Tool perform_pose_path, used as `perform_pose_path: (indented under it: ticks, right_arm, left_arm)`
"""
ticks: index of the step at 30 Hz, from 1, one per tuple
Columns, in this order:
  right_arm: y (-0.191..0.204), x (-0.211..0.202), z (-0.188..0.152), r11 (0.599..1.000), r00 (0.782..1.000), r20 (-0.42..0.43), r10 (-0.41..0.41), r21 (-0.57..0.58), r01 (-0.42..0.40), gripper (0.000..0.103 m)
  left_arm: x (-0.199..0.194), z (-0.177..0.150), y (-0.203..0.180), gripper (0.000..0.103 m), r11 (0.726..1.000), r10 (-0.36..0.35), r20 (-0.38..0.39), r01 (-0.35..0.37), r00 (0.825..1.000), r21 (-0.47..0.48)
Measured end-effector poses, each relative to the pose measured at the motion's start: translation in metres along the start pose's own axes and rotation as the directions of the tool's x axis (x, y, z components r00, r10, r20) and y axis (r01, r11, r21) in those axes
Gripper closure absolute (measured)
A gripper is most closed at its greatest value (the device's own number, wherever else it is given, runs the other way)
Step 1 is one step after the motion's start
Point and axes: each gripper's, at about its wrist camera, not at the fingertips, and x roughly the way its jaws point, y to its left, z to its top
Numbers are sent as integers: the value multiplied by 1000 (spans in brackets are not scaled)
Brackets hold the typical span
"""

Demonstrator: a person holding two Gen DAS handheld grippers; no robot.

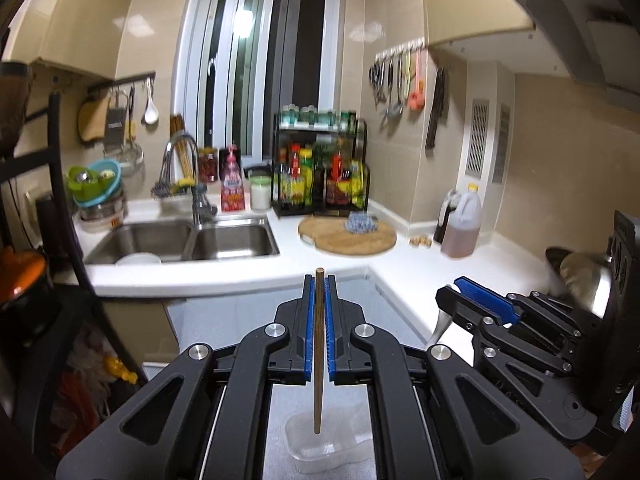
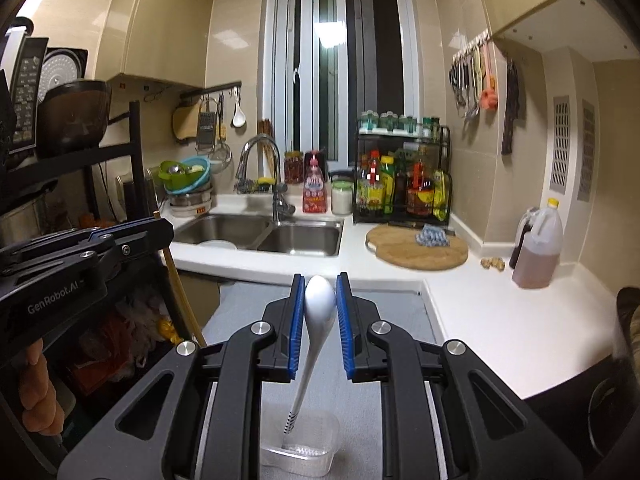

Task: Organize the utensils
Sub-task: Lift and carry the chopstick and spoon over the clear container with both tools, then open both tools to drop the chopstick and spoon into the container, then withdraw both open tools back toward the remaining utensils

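Left gripper (image 1: 319,280): jaws clenched on chopstick (image 1: 318,344), held upright above tub (image 1: 320,452).
Right gripper (image 2: 320,284): jaws grasping spoon (image 2: 318,312) at its bowl, handle hanging down.
Chopstick: light, stiff, thin; grip mid-shaft.
Spoon: smooth, likely ceramic and breakable; may slip.
Worktop (image 1: 420,272): ahead.

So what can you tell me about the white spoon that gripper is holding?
The white spoon looks smooth and glossy, maybe ceramic or plastic. Its rounded bowl points up, showing its back, and sits between the blue pads of the right gripper, which pinches it at the sides. The thin handle hangs down, leaning a little left, with dark stripes near its end. That end hangs over a clear plastic container; whether it touches the container I cannot tell. From the left wrist view only a bit of the handle shows.
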Motion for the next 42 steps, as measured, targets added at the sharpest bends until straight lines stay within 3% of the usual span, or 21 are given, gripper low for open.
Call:
perform_pose_path:
  ticks: [4,12,13,14,15,16,17,19,29,42]
  right_arm:
    - [-7,14,-23,1000,999,-41,-23,13,24,87]
    - [-12,28,-51,999,995,-98,-29,31,32,88]
    - [-11,27,-52,999,995,-95,-26,31,29,88]
    - [-11,25,-53,999,995,-92,-27,29,29,88]
    - [-11,23,-53,999,996,-89,-28,30,31,86]
    - [-11,21,-54,999,996,-87,-25,31,28,77]
    - [-10,18,-54,999,996,-82,-27,33,30,61]
    - [-11,8,-57,999,997,-63,-34,39,37,52]
    - [-10,-68,-93,987,996,-42,-83,134,88,30]
    - [28,-186,-197,990,986,-130,-101,86,113,27]
  left_arm:
    - [19,-22,8,98,1000,-1,-63,0,998,-17]
    - [33,-42,17,98,999,13,-116,-17,993,-34]
    - [33,-44,18,94,999,18,-123,-23,992,-36]
    - [33,-45,19,85,999,23,-126,-28,992,-39]
    - [33,-46,19,45,998,31,-129,-37,991,-42]
    - [31,-46,20,10,997,54,-125,-60,991,-48]
    - [25,-48,22,8,992,103,-96,-109,990,-59]
    - [14,-49,24,8,990,124,-55,-127,991,-56]
    - [-39,-82,32,8,974,187,-97,-198,978,-111]
    - [-165,-176,5,8,958,246,-109,-259,963,-120]
